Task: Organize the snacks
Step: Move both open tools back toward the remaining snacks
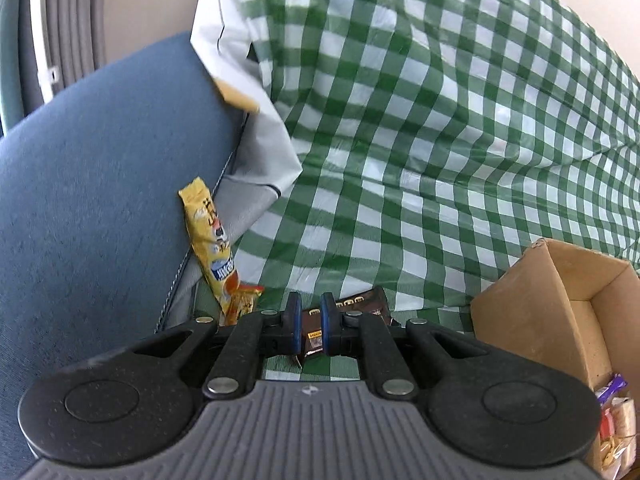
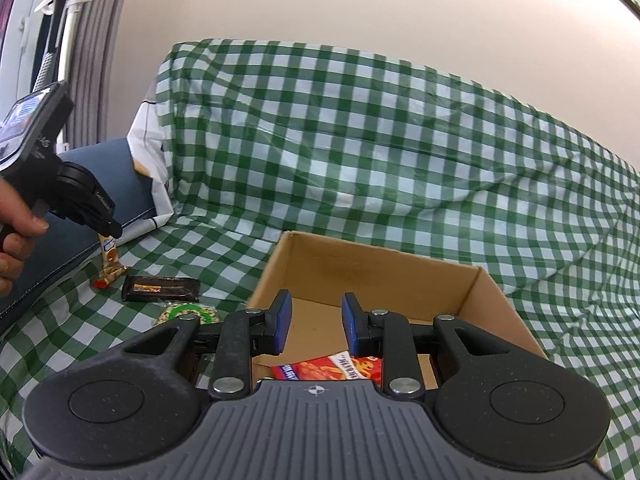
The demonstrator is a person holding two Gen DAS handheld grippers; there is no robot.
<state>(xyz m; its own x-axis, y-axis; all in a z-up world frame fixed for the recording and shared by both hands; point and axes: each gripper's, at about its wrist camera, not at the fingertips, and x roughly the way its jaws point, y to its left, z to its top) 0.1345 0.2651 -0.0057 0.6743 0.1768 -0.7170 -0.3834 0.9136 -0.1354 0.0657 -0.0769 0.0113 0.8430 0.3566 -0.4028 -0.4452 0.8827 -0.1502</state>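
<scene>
- The right gripper (image 2: 314,322) hangs over the cardboard box (image 2: 384,264) with its blue pads well apart and nothing between them. The left gripper (image 1: 308,322) is low over the cloth with only a narrow gap between its pads. The dark brown bar (image 1: 360,306) shows in that gap, but I honestly can't tell if it's pinched or just lying underneath. In the right view that bar lies flat on the cloth, and the left gripper is mostly cut off at the frame edge.
- The green checked cloth (image 2: 360,140) covers the whole sofa. A blue cushion (image 1: 100,200) sits at the left.
- The box is open-topped. Inside it is a red and orange snack pack (image 2: 332,366), half hidden by the gripper body.
- A long yellow packet (image 1: 208,236) leans in the crack beside the cushion. Its print is too blurry to read.
- A small round green-ringed snack (image 2: 188,312) sits just left of the box, partly hidden.
</scene>
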